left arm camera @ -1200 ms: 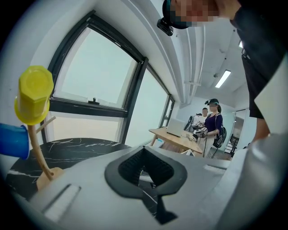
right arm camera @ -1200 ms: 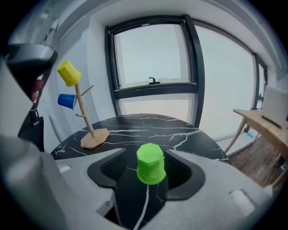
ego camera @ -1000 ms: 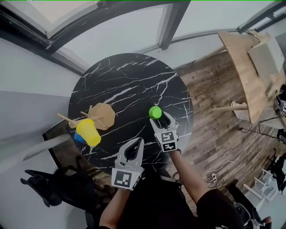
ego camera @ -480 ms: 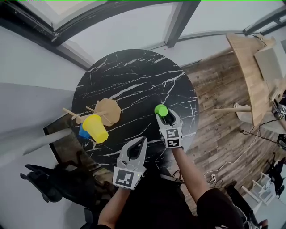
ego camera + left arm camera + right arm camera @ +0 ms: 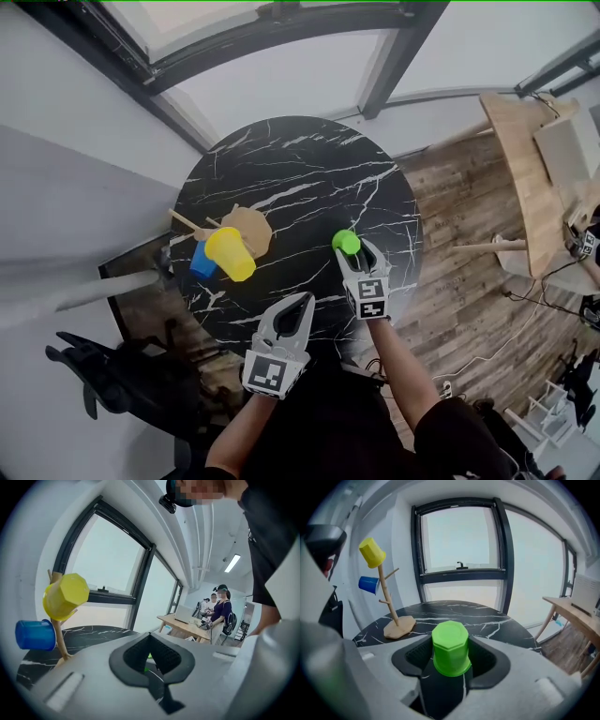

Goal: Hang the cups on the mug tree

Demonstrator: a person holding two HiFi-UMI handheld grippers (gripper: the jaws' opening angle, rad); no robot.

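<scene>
A wooden mug tree (image 5: 248, 228) stands at the left of the round black marble table (image 5: 300, 169). A yellow cup (image 5: 231, 253) and a blue cup (image 5: 202, 261) hang on its pegs. A green cup (image 5: 346, 242) stands upside down near the table's right front. My right gripper (image 5: 350, 248) has just been closing and is now shut on it. In the right gripper view the green cup (image 5: 450, 648) fills the gap between the jaws, with the tree (image 5: 389, 599) at far left. My left gripper (image 5: 302, 302) is shut and empty at the table's near edge.
A wooden desk (image 5: 525, 141) stands to the right on the plank floor. A black chair (image 5: 103, 375) sits at lower left. Large windows lie behind the table. People (image 5: 218, 606) stand at a desk far off in the left gripper view.
The right jaws have drawn in against the green cup. My left gripper has edged forward toward the table. The head view has swung, so the table sits further right in the picture.
</scene>
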